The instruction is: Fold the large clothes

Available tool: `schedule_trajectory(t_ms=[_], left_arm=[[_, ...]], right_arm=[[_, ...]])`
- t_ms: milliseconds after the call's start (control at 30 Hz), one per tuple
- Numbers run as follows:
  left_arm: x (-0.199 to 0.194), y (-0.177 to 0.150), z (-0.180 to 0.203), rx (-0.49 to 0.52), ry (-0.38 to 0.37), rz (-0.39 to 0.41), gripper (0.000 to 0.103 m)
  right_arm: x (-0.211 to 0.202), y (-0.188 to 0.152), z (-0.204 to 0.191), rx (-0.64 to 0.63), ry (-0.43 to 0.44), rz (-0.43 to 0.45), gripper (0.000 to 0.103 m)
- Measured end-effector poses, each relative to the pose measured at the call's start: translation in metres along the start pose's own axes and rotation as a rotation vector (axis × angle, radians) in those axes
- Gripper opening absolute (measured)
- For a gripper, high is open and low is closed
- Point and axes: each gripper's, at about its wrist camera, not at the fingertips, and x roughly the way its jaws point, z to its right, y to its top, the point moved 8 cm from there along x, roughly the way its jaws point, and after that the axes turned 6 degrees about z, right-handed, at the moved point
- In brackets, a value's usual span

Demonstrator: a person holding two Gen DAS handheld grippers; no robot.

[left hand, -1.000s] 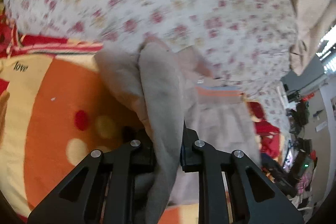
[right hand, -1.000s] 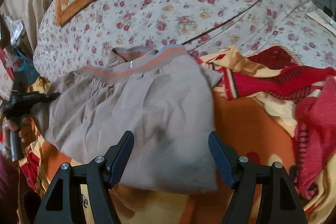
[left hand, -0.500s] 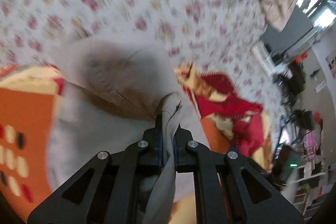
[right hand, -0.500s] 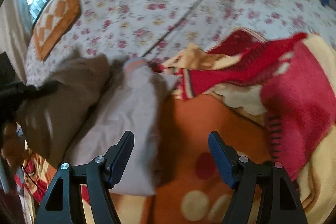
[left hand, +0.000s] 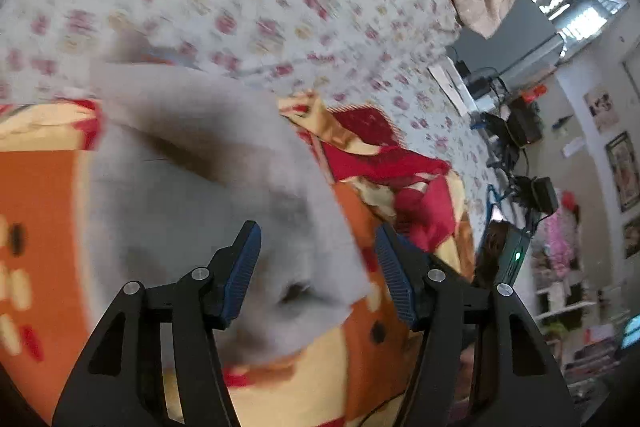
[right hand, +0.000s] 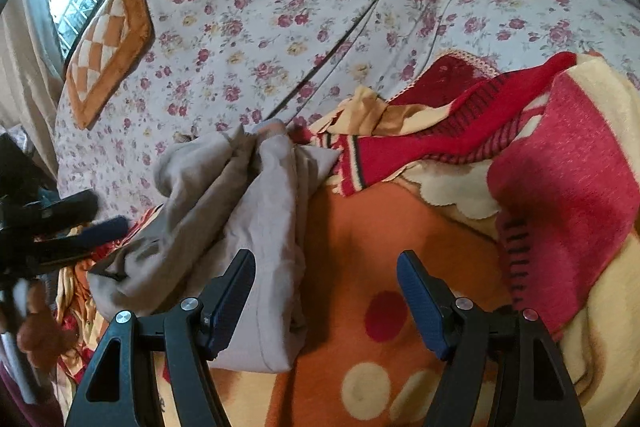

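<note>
A grey garment (right hand: 248, 223) lies folded over itself in a narrow heap on the orange patterned blanket (right hand: 360, 239). It also shows, blurred, in the left wrist view (left hand: 200, 187). My left gripper (left hand: 316, 267) is open and empty just above the garment's near end; it also shows in the right wrist view (right hand: 88, 223) at the garment's left side. My right gripper (right hand: 326, 299) is open and empty, over the garment's right edge and the blanket.
A red knit cloth (right hand: 460, 131) lies bunched to the right of the garment. A floral bedspread (right hand: 300, 7) covers the bed behind, with an orange checked cushion (right hand: 108, 43) at the far left. Room clutter and shelves (left hand: 560, 247) stand beyond the bed.
My left gripper carried a fold of the grey garment across to the right, then opened and let it go. The garment went from spread flat to a narrow folded heap. My right gripper stayed open.
</note>
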Motion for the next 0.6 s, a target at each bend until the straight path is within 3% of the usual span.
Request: schedule_trajectory(t_ms=[67,167,333,400,500,600], left_arm=[[-0.023,-0.002,-0.017,0.013,0.063,0.049,0.059],[-0.044,-0.019,-0.058,0.056,0.255,0.098,0.059],[-0.013,-0.07,-0.105,0.036,0.394,0.009,0.059],[0.002,-0.085,-0.116,0.028,0.396,-0.018,0.059],[0.007,-0.093,-0.116,0.052,0.406,0.008,0.06],[-0.002,-0.092,-0.117,0.056,0.397,0.01,0.06]], right_arm=[[-0.001,-0.002,-0.005,0.002,0.014,0.0,0.071],[-0.006,-0.003,-0.015,0.011,0.044,0.005,0.071],[-0.013,-0.007,-0.04,0.023,0.112,-0.007,0.071],[-0.013,-0.011,-0.055,0.018,0.146,-0.023,0.072],[-0.013,-0.019,-0.077,0.016,0.204,-0.053,0.074],[-0.01,-0.022,-0.093,0.054,0.246,-0.042,0.092]])
